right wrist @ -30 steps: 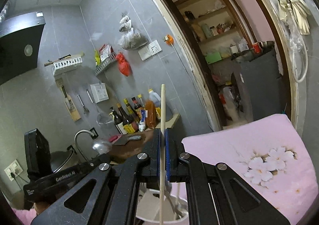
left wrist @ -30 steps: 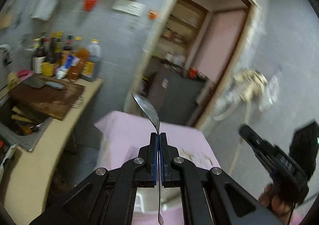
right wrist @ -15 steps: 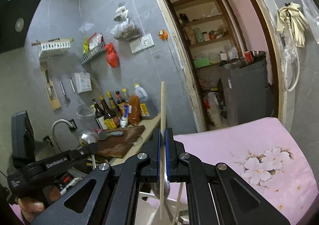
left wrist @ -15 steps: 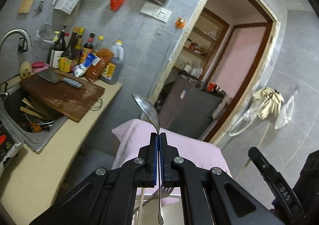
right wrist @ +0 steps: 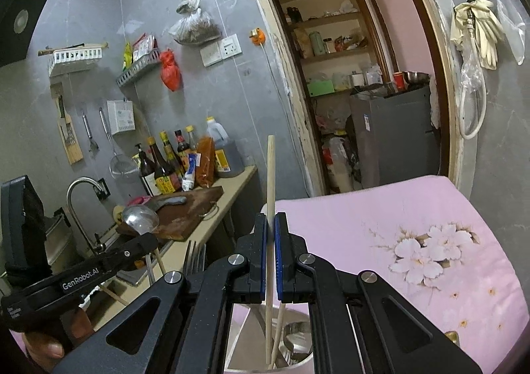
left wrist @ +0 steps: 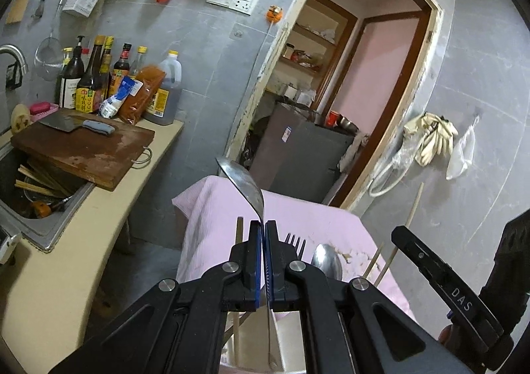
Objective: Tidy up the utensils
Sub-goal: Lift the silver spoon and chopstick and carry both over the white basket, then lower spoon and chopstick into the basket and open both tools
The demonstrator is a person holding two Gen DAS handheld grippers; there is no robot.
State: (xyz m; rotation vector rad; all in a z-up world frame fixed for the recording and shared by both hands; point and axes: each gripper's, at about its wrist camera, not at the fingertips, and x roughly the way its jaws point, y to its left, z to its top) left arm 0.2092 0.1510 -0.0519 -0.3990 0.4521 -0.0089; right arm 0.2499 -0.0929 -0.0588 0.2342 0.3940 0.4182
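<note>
My left gripper [left wrist: 262, 225] is shut on a metal spoon [left wrist: 243, 182], bowl up, handle hanging down between the jaws over a white utensil holder below. A fork [left wrist: 295, 239], another spoon [left wrist: 326, 261] and chopsticks [left wrist: 381, 254] stand in that holder. My right gripper [right wrist: 271, 217] is shut on a wooden chopstick [right wrist: 270, 172], upright, its lower end inside the white holder [right wrist: 299, 365] beside another chopstick. The left gripper with its spoon [right wrist: 139, 218] also shows in the right wrist view, at the left.
A pink floral cloth [right wrist: 414, 241] covers the table under the holder. To the left is a counter with a cutting board and cleaver [left wrist: 82, 145], bottles [left wrist: 99, 82] and a sink [left wrist: 29, 188]. A doorway [left wrist: 347, 92] with a grey cabinet lies behind.
Both grippers have come down toward the white holder, keeping their grips. The fork, spoon and chopsticks in the holder have risen into the left wrist view.
</note>
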